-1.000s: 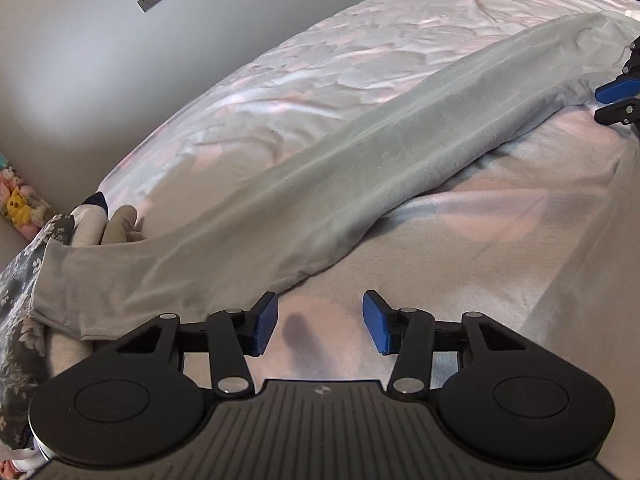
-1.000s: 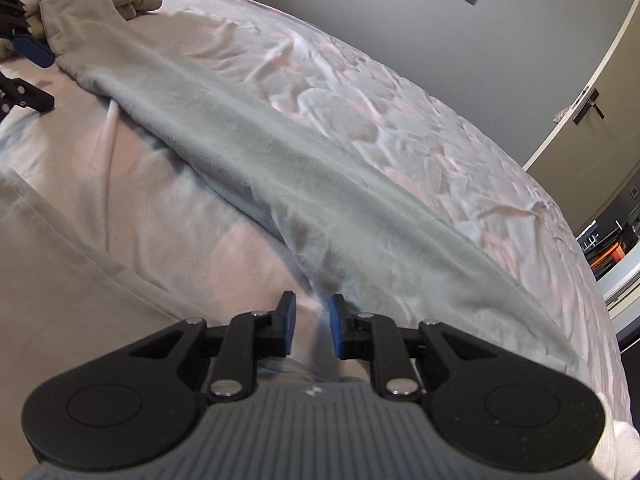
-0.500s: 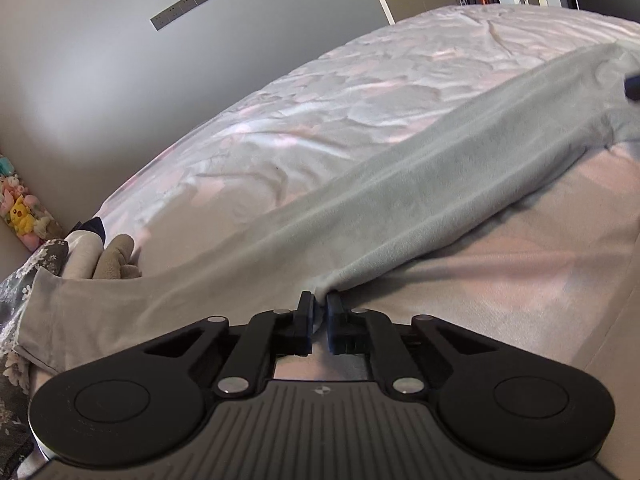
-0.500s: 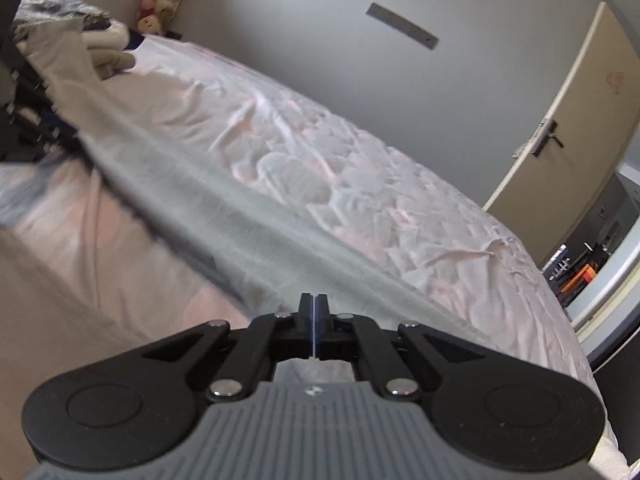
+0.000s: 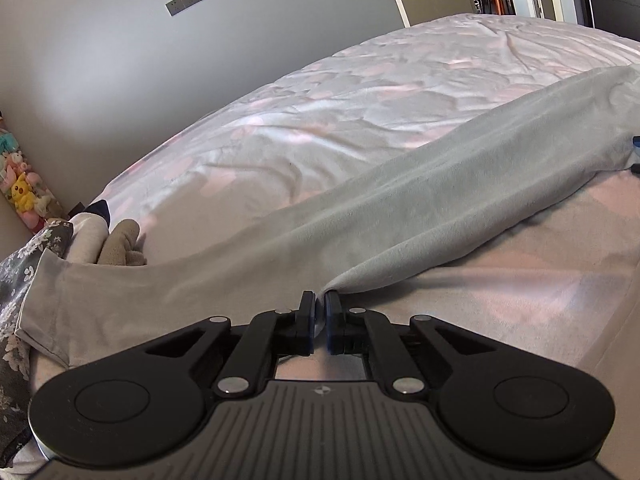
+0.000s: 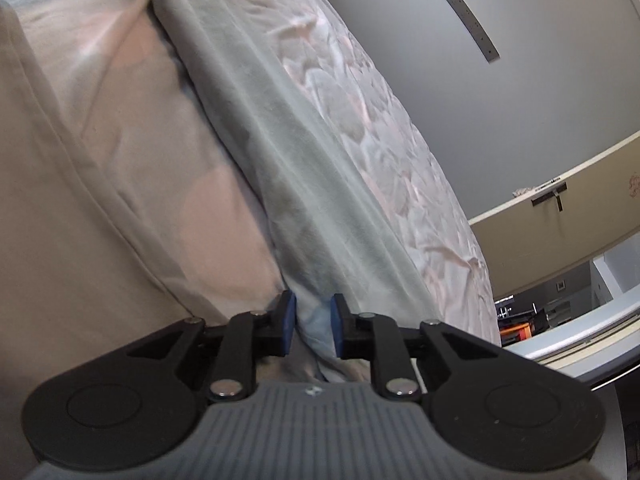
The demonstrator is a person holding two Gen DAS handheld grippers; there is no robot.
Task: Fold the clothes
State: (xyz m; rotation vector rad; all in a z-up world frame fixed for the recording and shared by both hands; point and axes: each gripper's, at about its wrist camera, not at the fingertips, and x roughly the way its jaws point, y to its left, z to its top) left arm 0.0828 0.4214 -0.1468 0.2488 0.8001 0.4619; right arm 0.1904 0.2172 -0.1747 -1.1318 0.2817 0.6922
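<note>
Grey garment (image 5: pixel 420 200) lies long across the bed (image 5: pixel 360 92), ahead of both claws, apparently folded once lengthwise; cross folds remain. Left gripper (image 5: pixel 319 307) is clamped on its near edge. Right gripper (image 6: pixel 313 312) has cloth bunched between its opening jaws.

Your garment (image 5: pixel 400 208) lies stretched across the bed (image 5: pixel 360 92), running from the far right down to the near left. Your left tongs (image 5: pixel 319 312) sit at its near edge, your right tongs (image 6: pixel 314 320) at its other end. Beyond its left end lies a pile of clothes (image 5: pixel 108 240), with soft toys (image 5: pixel 20 196) against the wall behind.
</note>
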